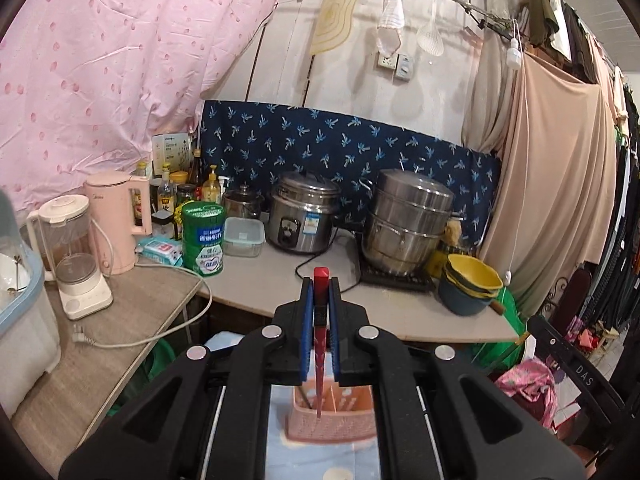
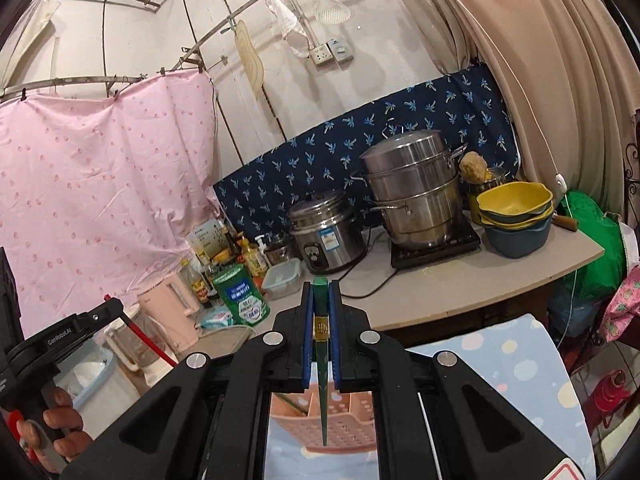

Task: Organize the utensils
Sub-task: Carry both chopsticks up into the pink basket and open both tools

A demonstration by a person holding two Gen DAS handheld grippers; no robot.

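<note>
Between the blue pads of the left gripper (image 1: 321, 300) sits a red chopstick (image 1: 320, 344). The jaws are pinching it tight. The chopstick stands almost straight up, with its thick end on top and its thin tip pointing down over a pink basket (image 1: 332, 420). The tip hangs above the open top of the basket. One dark stick already leans inside the basket.

The right gripper (image 2: 321, 304) pinches a green chopstick (image 2: 322, 360) the same way, jaws pressed onto it. This chopstick has a gold band near the top. Its thin tip points down over the same pink basket (image 2: 340, 424), which has rows of little holes in its side. The basket stands on a pale blue cloth with dots (image 2: 500, 364).

At the lower left of the right view, a hand (image 2: 60, 428) holds the handle of the left gripper, and the red chopstick (image 2: 148, 340) sticks out from it.

Farther back is a tabletop (image 1: 280, 280) full of kitchen things. A green can (image 1: 203, 234) stands near a clear box with a lid (image 1: 244, 236). Beside them is a shiny rice cooker (image 1: 302, 216), then a tall steel pot (image 1: 408, 228) on a black burner. Yellow and blue bowls (image 1: 472, 286) are stacked at the right end. A pink kettle (image 1: 116, 220) and a white blender (image 1: 76, 256) stand on the left.
</note>
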